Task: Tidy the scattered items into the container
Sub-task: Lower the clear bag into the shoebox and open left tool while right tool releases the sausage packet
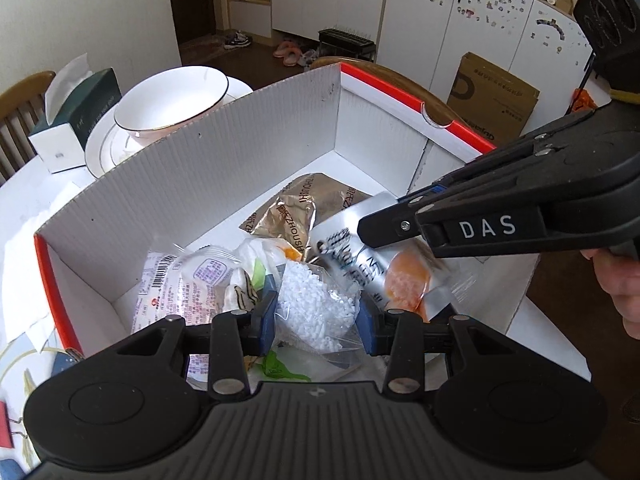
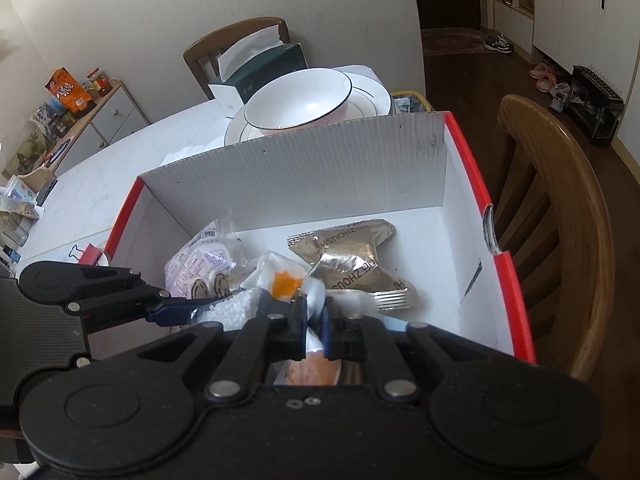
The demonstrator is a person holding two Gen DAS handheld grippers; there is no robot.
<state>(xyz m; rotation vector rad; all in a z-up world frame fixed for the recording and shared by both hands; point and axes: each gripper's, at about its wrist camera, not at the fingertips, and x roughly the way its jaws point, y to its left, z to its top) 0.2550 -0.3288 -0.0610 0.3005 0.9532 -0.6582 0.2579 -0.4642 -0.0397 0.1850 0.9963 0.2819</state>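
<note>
both grippers down inside the white box w/ red edges (image 1: 256,148). left gripper (image 1: 316,316) clamped on a clear bag of white beads (image 1: 316,300), hanging just over the pile. right gripper (image 2: 314,316) nearly closed, pinching the edge of a silver pouch w/ orange pic (image 1: 392,272). gold snack packs (image 2: 352,260) and wrapped cookies (image 2: 204,268) lying on the box floor. bowl (image 2: 298,100) stacked on plates behind the box.
</note>
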